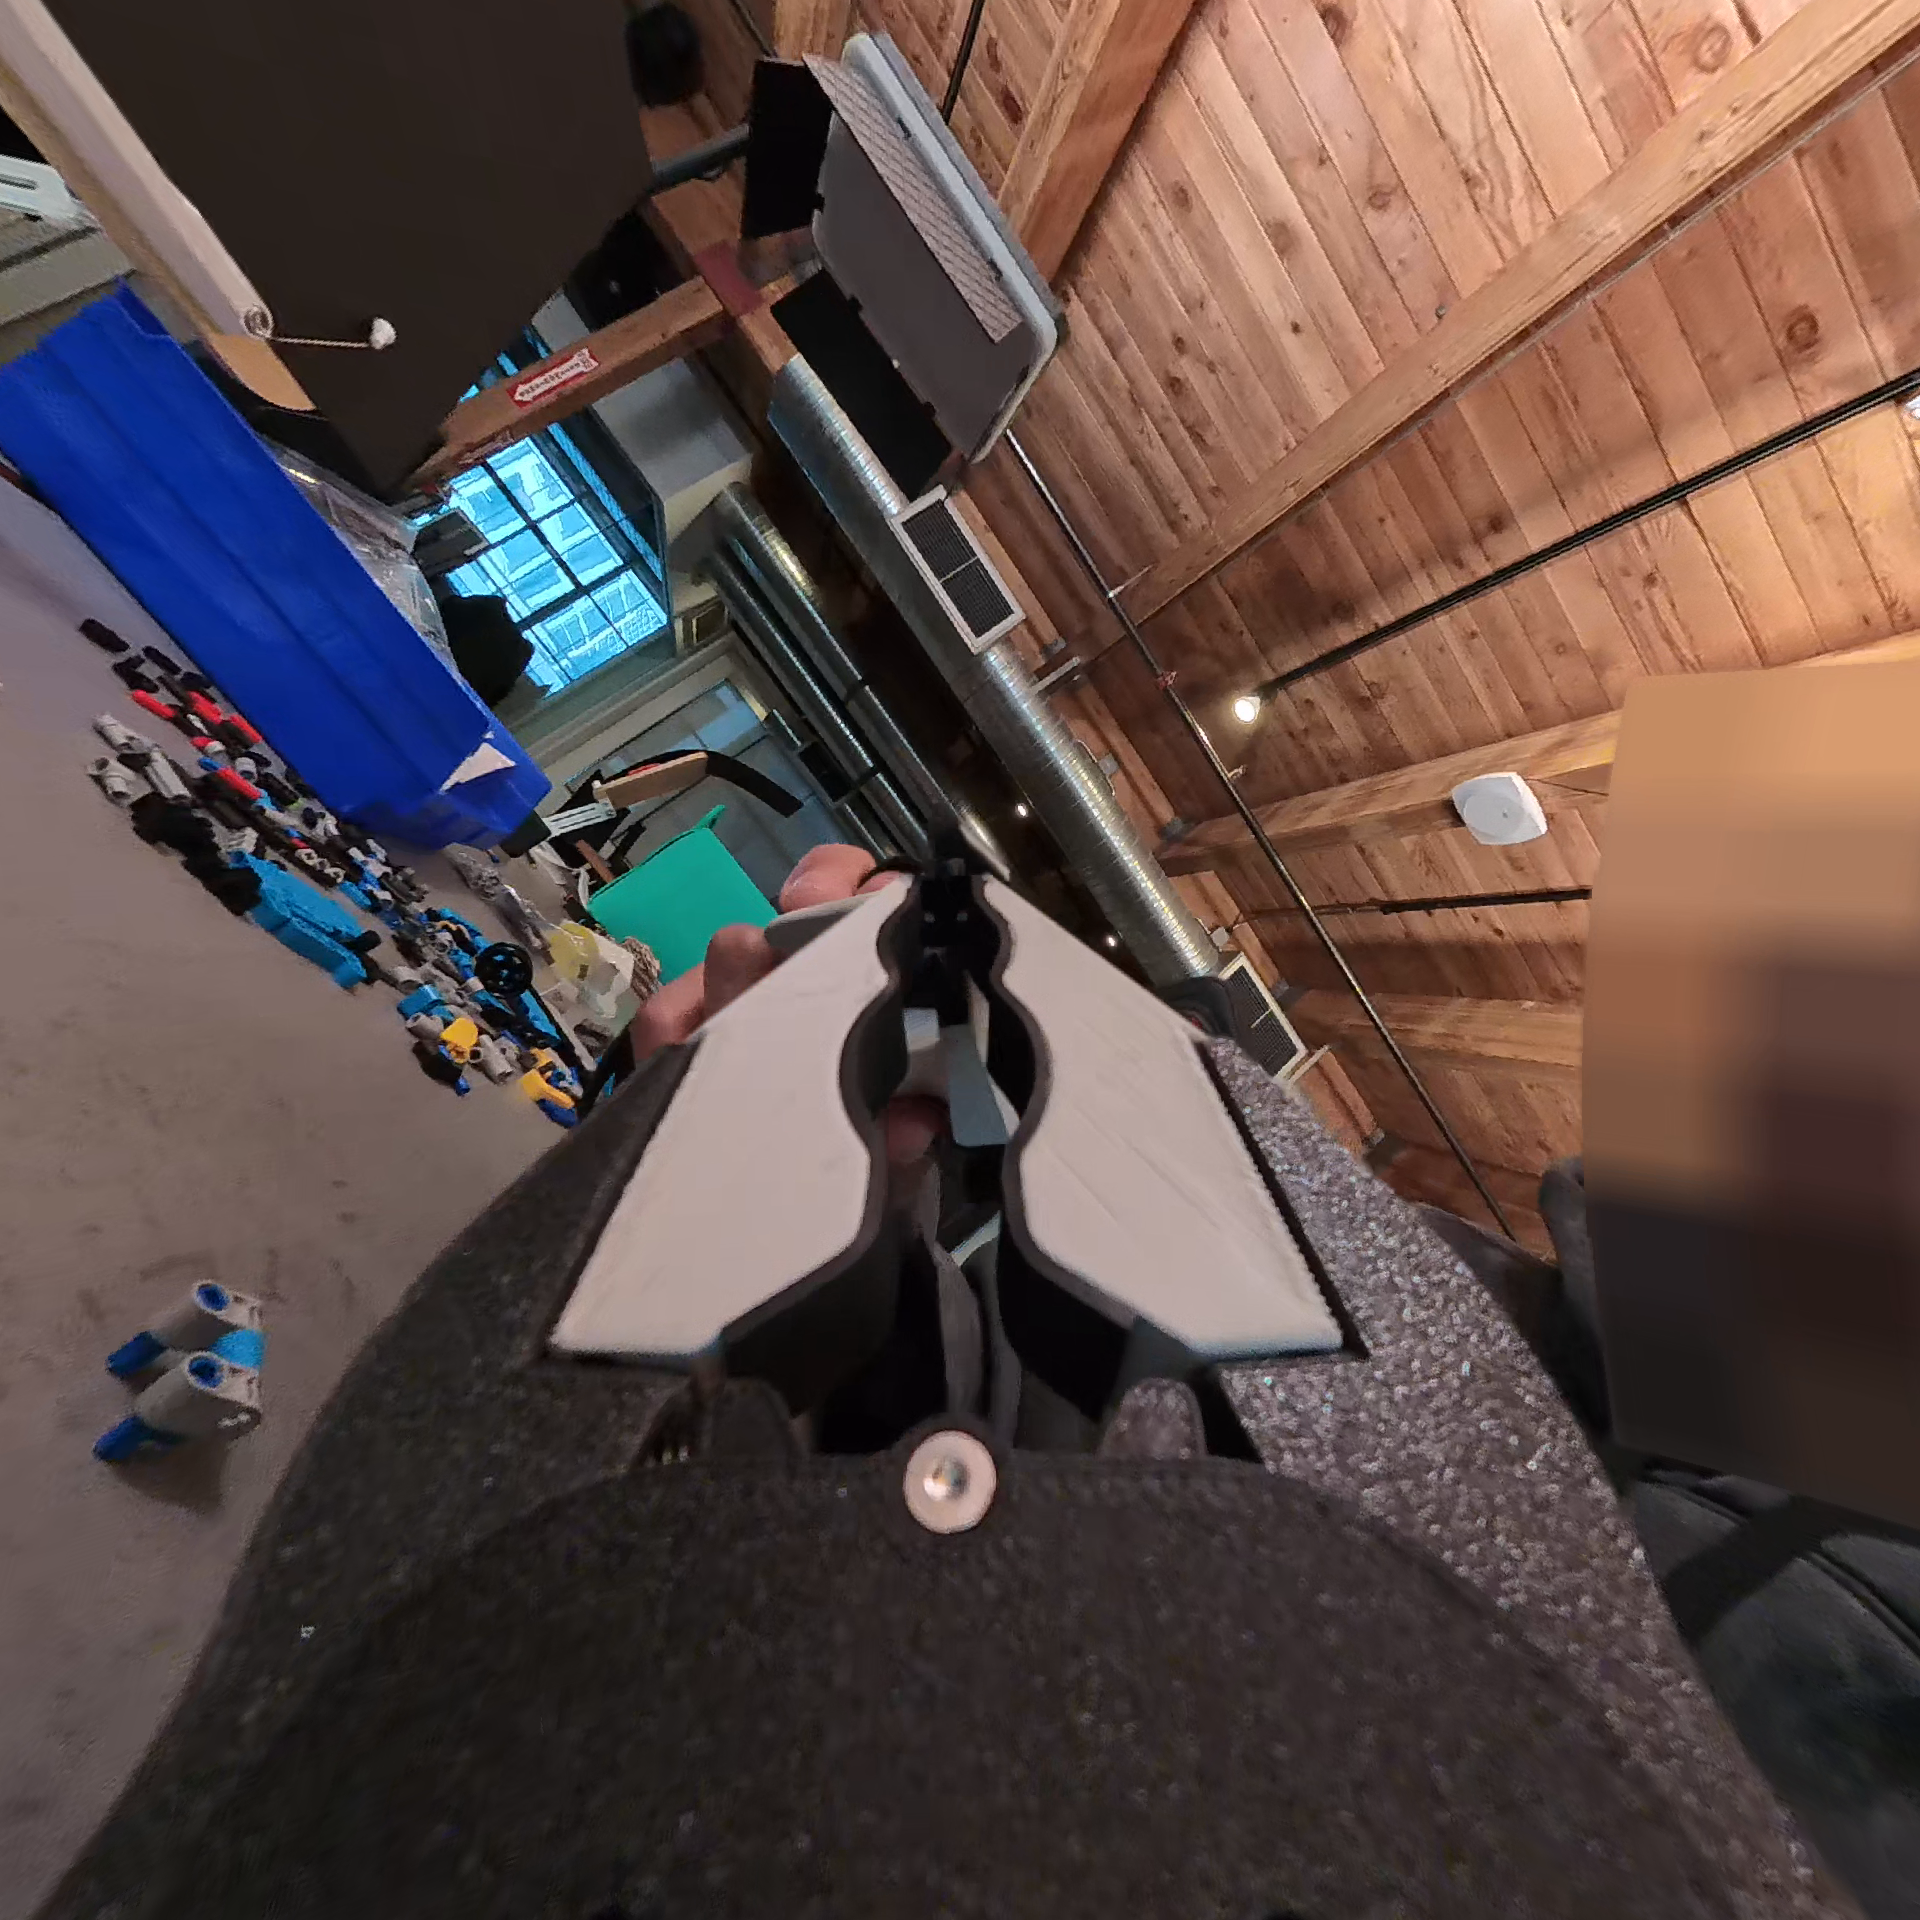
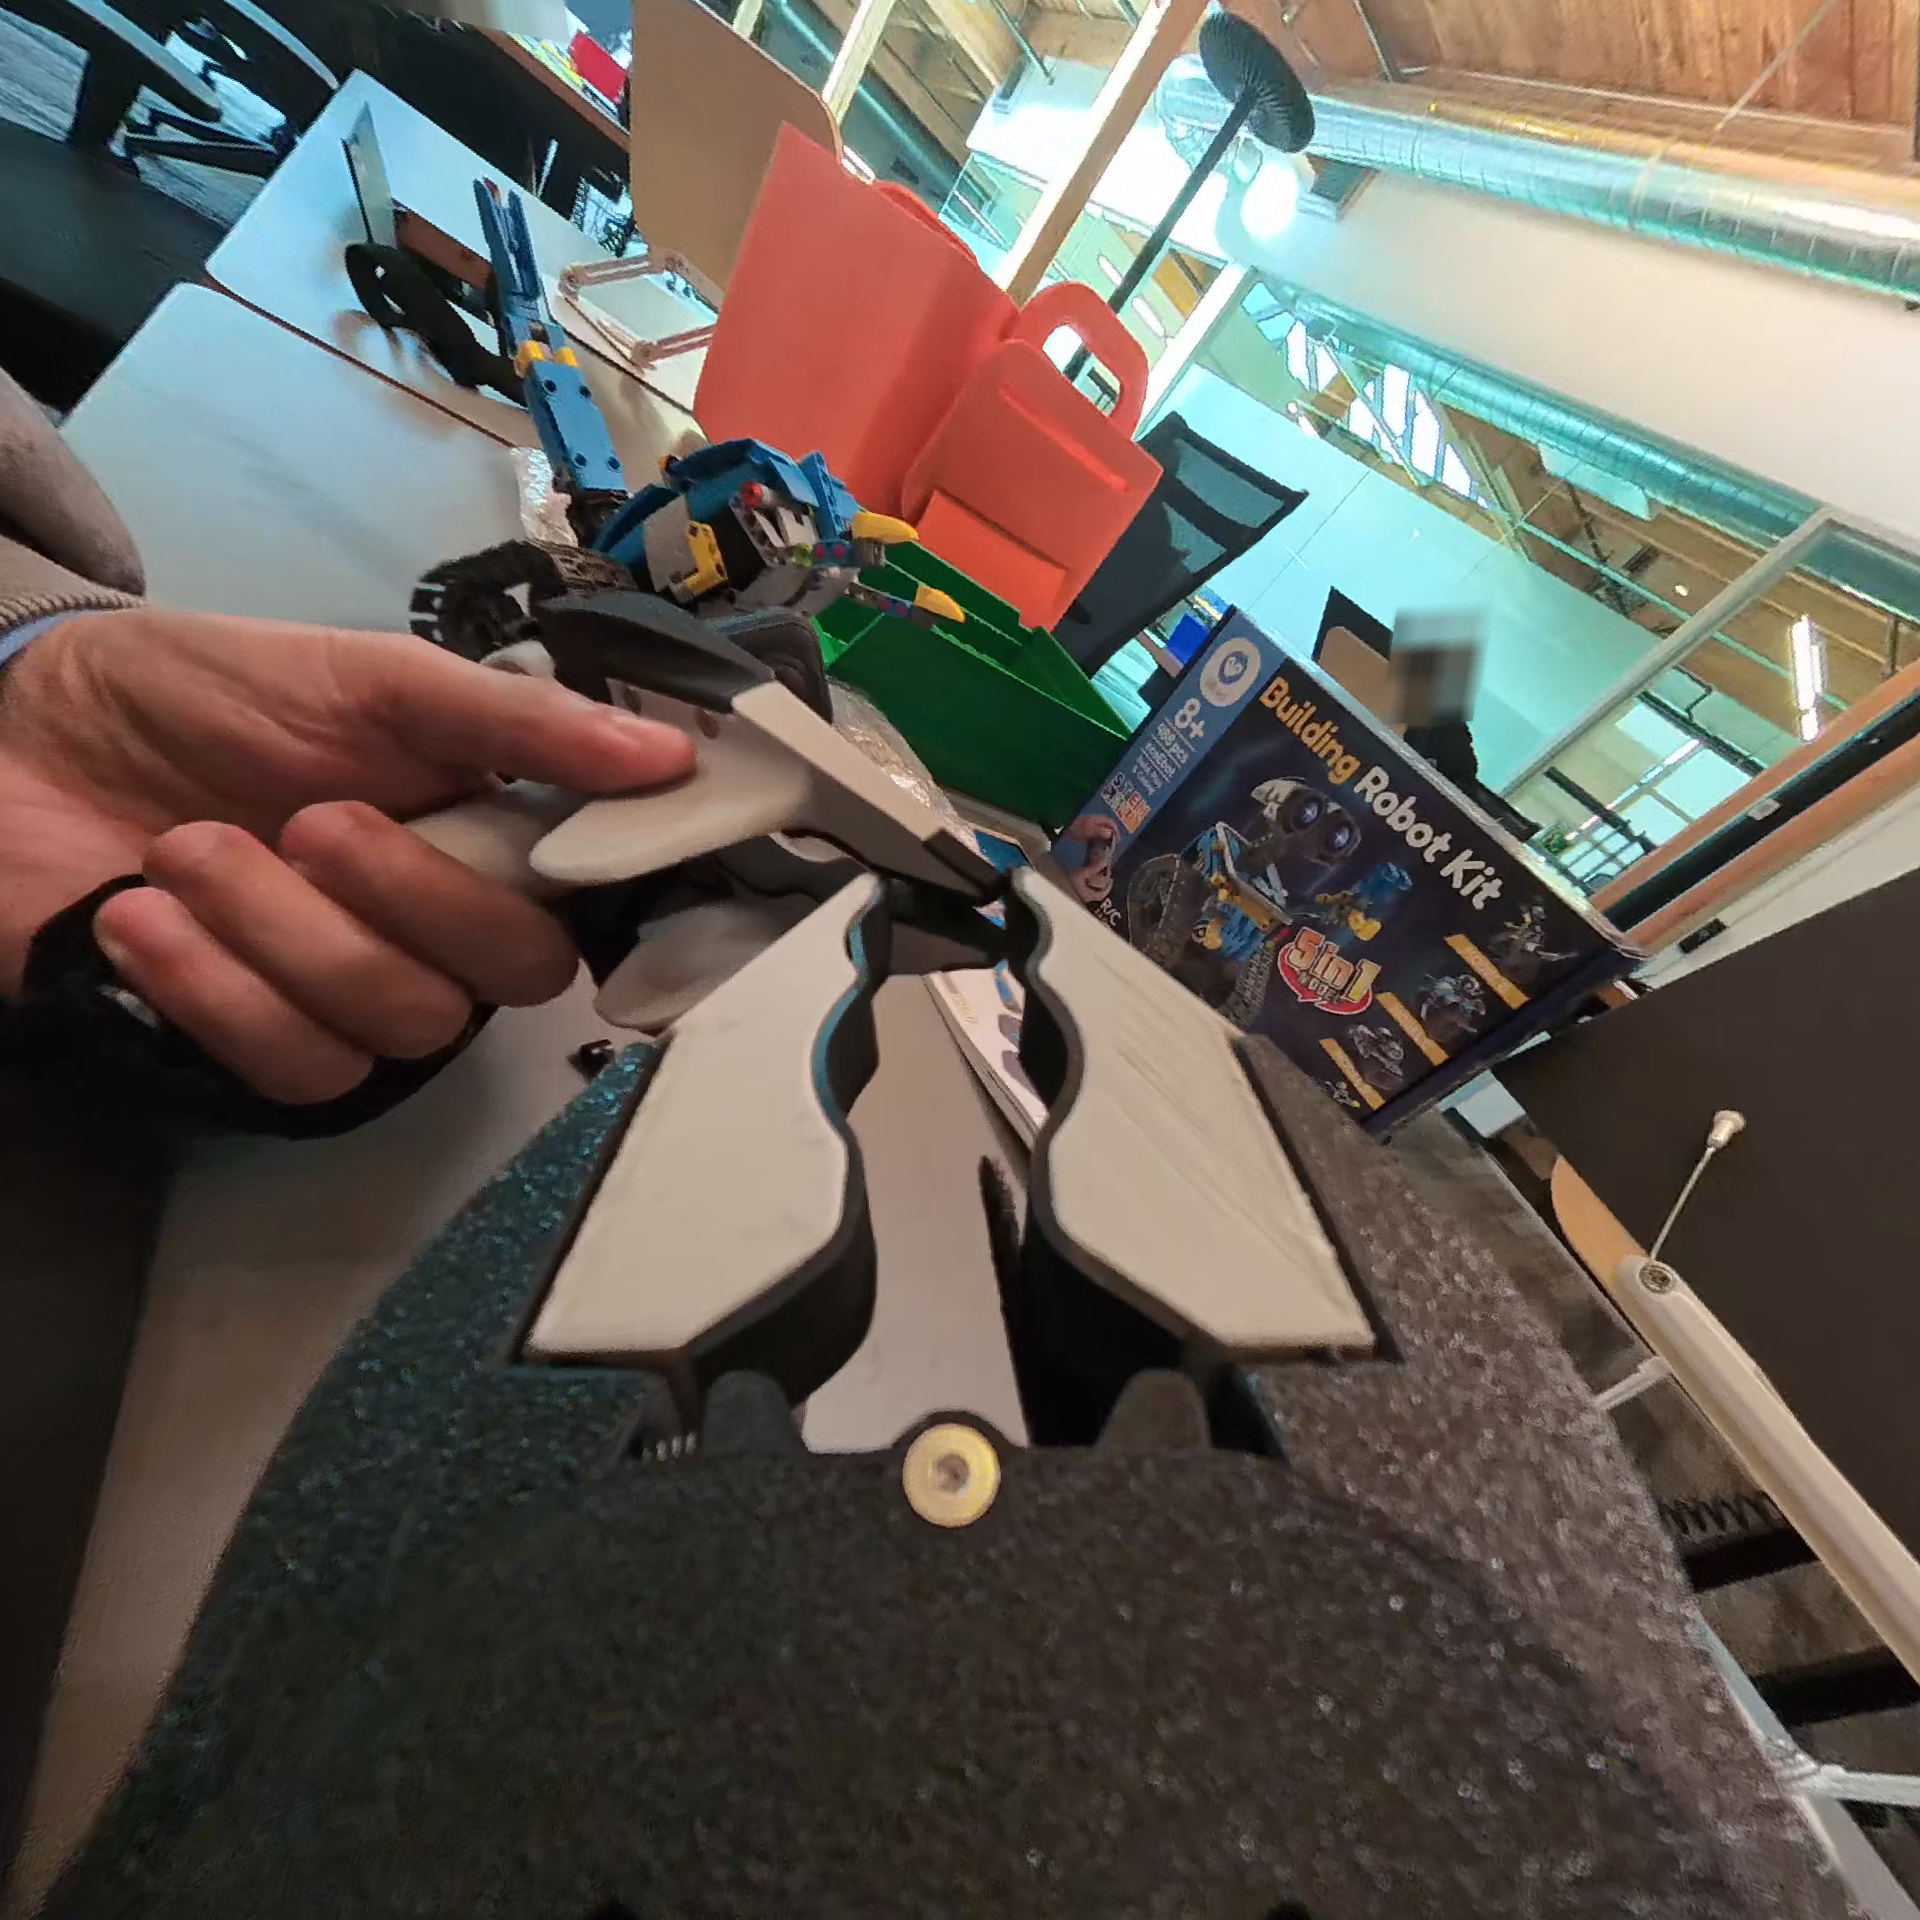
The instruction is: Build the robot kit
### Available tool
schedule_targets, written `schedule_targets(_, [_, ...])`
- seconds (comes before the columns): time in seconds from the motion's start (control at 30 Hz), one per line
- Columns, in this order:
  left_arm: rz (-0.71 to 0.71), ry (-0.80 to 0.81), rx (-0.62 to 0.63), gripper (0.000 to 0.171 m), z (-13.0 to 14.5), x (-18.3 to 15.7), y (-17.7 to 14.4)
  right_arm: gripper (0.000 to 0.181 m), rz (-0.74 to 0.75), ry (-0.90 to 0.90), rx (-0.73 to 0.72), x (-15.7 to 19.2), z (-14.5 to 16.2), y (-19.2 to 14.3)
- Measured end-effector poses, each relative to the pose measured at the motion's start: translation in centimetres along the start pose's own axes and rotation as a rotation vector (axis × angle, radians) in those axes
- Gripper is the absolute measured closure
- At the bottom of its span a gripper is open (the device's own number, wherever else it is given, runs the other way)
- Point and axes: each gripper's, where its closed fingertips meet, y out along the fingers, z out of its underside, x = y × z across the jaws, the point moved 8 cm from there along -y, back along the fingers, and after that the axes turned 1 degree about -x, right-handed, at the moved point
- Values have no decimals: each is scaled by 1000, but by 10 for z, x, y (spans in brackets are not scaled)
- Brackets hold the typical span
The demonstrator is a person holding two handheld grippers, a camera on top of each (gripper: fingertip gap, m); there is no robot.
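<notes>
Two handheld tongs meet tip to tip above a grey worktop (image 1: 125,1091). The left tongs (image 1: 949,888) are all but clenched, their tips pinching what looks like a small dark piece (image 1: 949,925). The right tongs (image 2: 948,894) stand narrowly parted around those same tips, and we cannot tell whether they press on anything. A bare hand (image 2: 312,821), at nine o'clock in the right wrist view, carries the left tool. We judge the main risk to be the piece slipping free. The hold sits at the very tips and both tools crowd one spot, so a nudge could flick it among the loose building parts (image 1: 312,883) at nine o'clock in the left wrist view. Room is tight beyond the right tongs, with a toy robot model (image 2: 727,530) at eleven o'clock, a green tray (image 2: 966,686) at twelve and a printed kit box (image 2: 1330,914) at two. In the left wrist view a blue bin (image 1: 239,582) borders the worktop at ten o'clock, and barer worktop lies at eight, near two grey-and-blue parts (image 1: 187,1361).
</notes>
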Motion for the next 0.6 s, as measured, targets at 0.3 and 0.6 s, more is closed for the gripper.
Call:
schedule_targets(0.3, [-94,11,171,161,5,1,-4,167,-279,141,-29,-15,16,-20])
schedule_targets(0.6, [-417,230,321,148,-13,-23,-40,166,-702,413,388,-13,94,-40])
